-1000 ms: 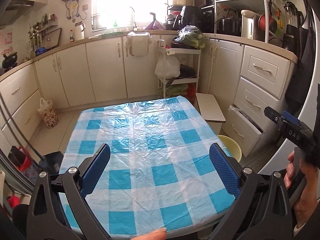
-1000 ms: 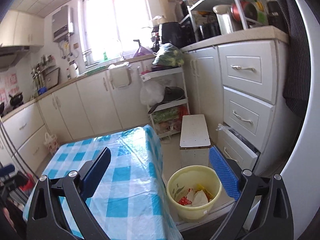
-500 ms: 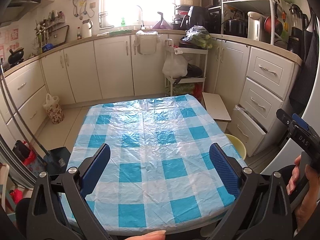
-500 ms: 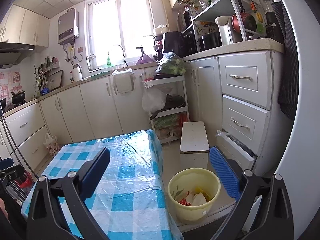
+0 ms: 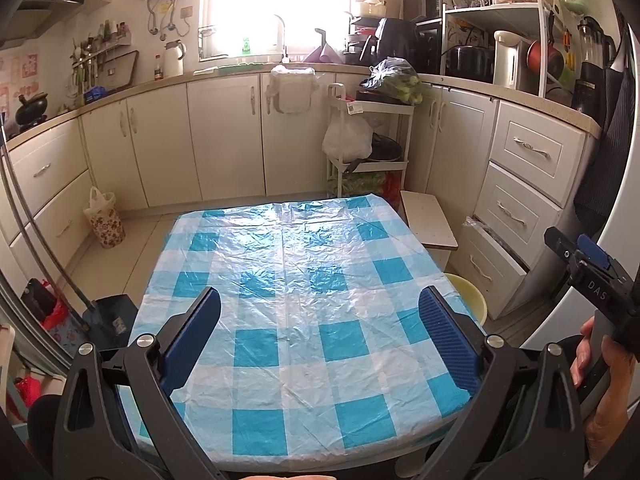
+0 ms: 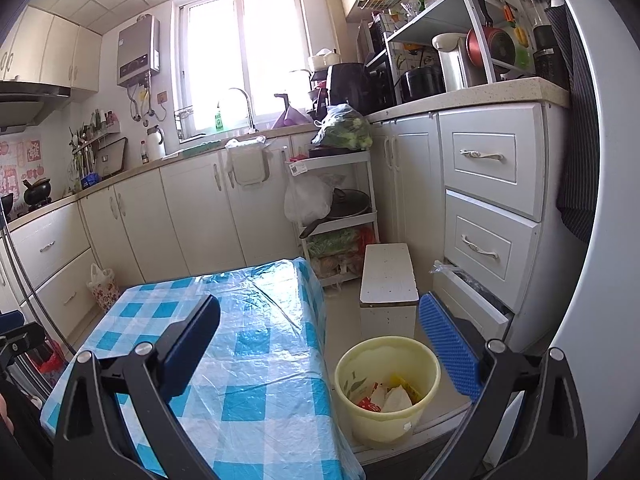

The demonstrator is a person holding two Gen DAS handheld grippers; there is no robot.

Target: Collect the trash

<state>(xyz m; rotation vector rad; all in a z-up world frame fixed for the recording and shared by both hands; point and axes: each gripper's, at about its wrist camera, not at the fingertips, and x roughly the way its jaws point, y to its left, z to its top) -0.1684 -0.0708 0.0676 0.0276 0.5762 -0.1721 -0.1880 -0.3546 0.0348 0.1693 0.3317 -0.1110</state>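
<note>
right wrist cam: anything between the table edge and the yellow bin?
Nothing: in the right wrist view only bare floor separates the checked tablecloth's hanging edge from the yellow bin.

Right gripper [image 6: 320,328] held above the floor, jaws wide apart, nothing between them. Yellow bin [image 6: 386,390] on the floor below, just beside the worktop [image 6: 240,360] with its blue-checked plastic cover; inside the bin, red, white and yellow trash [image 6: 384,396]. White stool [image 6: 388,276] behind the bin. Bottom drawer [image 6: 468,300] at right stands ajar. Left gripper [image 6: 16,336] partly visible at left edge.
</note>
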